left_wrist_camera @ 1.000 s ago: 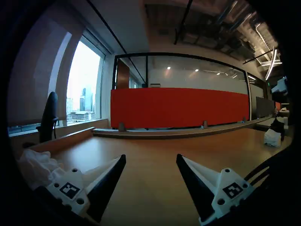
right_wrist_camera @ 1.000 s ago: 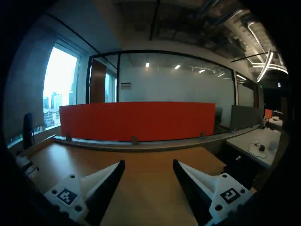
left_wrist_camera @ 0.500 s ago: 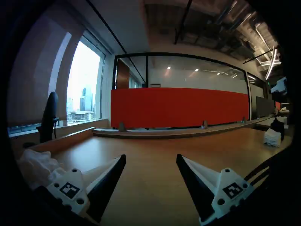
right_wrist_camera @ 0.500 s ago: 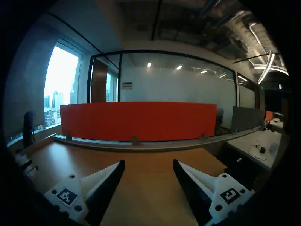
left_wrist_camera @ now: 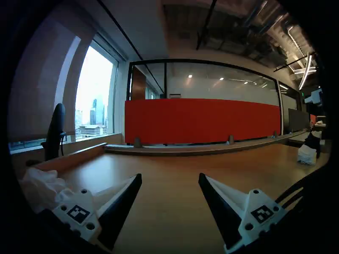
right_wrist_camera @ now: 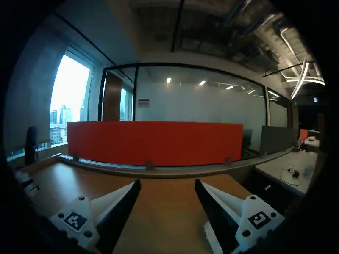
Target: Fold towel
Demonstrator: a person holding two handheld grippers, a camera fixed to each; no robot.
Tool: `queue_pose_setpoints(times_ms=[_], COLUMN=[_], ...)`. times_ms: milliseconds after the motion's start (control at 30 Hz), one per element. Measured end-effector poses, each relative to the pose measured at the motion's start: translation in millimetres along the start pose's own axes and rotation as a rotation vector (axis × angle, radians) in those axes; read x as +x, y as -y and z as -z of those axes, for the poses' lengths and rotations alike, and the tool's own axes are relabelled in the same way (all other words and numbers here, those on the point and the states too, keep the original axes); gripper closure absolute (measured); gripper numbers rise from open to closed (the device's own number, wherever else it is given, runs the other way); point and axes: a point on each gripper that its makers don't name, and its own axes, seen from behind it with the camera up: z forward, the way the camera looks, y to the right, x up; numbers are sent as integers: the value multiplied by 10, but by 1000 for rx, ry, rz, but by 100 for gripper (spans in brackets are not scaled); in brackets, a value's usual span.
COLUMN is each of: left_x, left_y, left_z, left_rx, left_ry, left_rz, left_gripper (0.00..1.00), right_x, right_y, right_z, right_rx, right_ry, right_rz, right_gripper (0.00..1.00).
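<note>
Here the left gripper (left_wrist_camera: 169,186) hangs low over a wooden desk (left_wrist_camera: 169,169), its two fingers spread wide with only bare wood between them. The right gripper (right_wrist_camera: 167,192) is also wide apart over the same brown surface and holds nothing.

The desk runs forward to a red partition (left_wrist_camera: 201,120), which stands along its far edge. On the near side of this partition and well to its left lies the towel (left_wrist_camera: 40,188), white and crumpled, just beside the left gripper's left finger. Far to the right of the partition, also on the near side, sits a small white bundle (left_wrist_camera: 306,154); I cannot tell what it is. A small white piece (right_wrist_camera: 209,237) shows at the bottom of the right gripper view, close to the right finger, and is too cut off to identify.

Left of the partition there is a bright window (left_wrist_camera: 95,101) with city towers outside, and a dark chair (left_wrist_camera: 55,131) before it. Behind the partition rises a glass wall (left_wrist_camera: 220,82). Above it the ceiling is open, with pipes and a light strip (left_wrist_camera: 305,72). Right of the partition stand a grey divider (right_wrist_camera: 277,139) and a white desk (right_wrist_camera: 279,163).

A small sign (right_wrist_camera: 143,103) hangs on the glass above the partition; its writing is too small to read. Each finger carries a square marker (left_wrist_camera: 78,213), black and white, without words.
</note>
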Motion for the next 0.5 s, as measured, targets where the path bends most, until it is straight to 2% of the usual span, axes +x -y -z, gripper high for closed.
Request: queue_pose_setpoints(times_ms=[167,500], left_x=[-11,-17], left_y=[3,-3], left_z=[-8,-7], left_rx=[0,0], left_ry=[0,0], left_rz=[0,0], left_gripper=[0,0], right_x=[-72,-405], right_y=[-48,41], right_z=[-24,-85], right_rx=[18,39], right_ry=[-25,-49], right_rz=[-16,-43], right_gripper=[1,1])
